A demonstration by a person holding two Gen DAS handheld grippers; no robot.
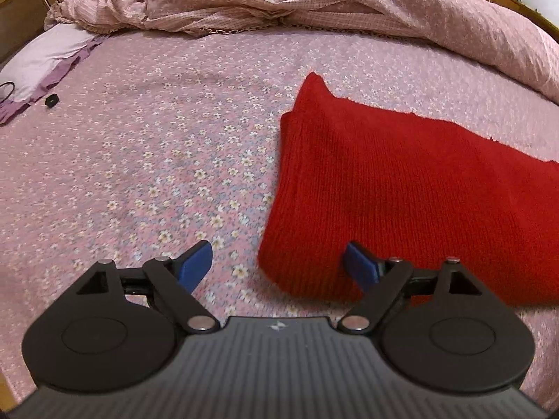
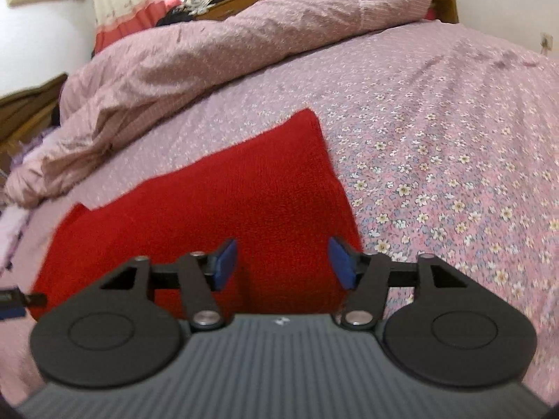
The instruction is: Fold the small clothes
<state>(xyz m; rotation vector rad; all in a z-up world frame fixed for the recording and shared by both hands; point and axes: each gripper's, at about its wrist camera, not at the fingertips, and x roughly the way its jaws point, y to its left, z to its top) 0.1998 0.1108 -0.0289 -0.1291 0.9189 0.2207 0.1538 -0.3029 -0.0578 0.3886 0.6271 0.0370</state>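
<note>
A pillow (image 1: 42, 63) is lying at the far left of the bed (image 1: 157, 160), with a small black object (image 1: 51, 100) resting on the floral sheet just beside it. A crumpled pink quilt (image 1: 279, 3) is stretching along the far edge of the bed. The left gripper (image 1: 277, 262) is hovering low over the sheet with its jaws standing wide and nothing between the blue pads (image 1: 195, 265); one pad is hanging over the sheet, the other over the near left corner of the sweater (image 1: 401, 192). The red knit sweater is lying folded flat on the sheet, right of the bed's middle in the left view. The right gripper (image 2: 281, 263) is hanging over the sweater's near right part, jaws partly spread and gripping nothing. Bare floral sheet is running on to the right.
</note>
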